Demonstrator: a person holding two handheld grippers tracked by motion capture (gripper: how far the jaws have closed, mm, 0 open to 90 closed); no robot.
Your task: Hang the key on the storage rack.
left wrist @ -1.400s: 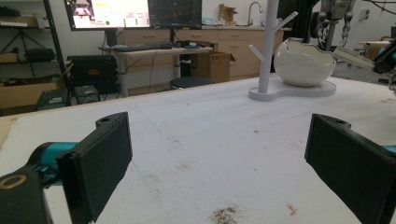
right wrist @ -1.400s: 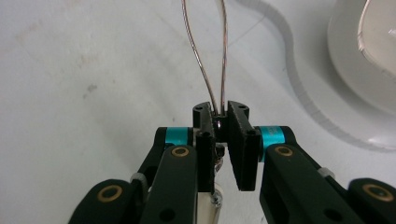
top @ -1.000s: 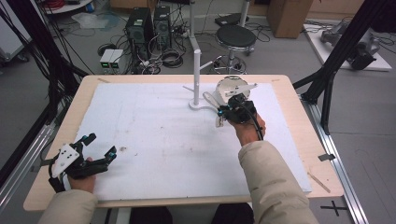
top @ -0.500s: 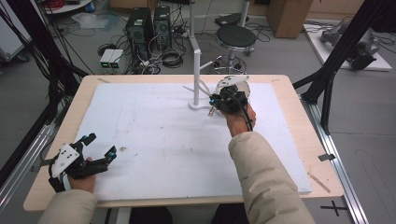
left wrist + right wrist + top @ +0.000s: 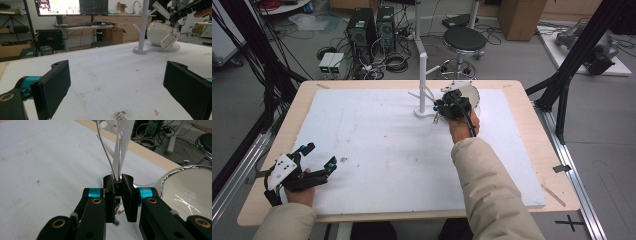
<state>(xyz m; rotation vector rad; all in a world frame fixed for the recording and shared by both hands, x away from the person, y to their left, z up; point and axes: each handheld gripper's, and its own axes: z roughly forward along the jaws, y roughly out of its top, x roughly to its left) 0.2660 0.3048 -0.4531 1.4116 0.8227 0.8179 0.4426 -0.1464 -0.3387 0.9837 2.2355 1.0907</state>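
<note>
The white foam sheet (image 5: 377, 150) covering the wooden table (image 5: 532, 120) lay mostly bare between the hands. The right gripper (image 5: 443, 106), arm stretched forward, was clamped on a thin silver key ring (image 5: 110, 157) beside the white pegged stand (image 5: 422, 85); a white key fob (image 5: 169, 40) dangled below it. The left gripper (image 5: 319, 160) rested near the front-left edge, jaws wide apart and holding nothing. No writing was legible.
</note>
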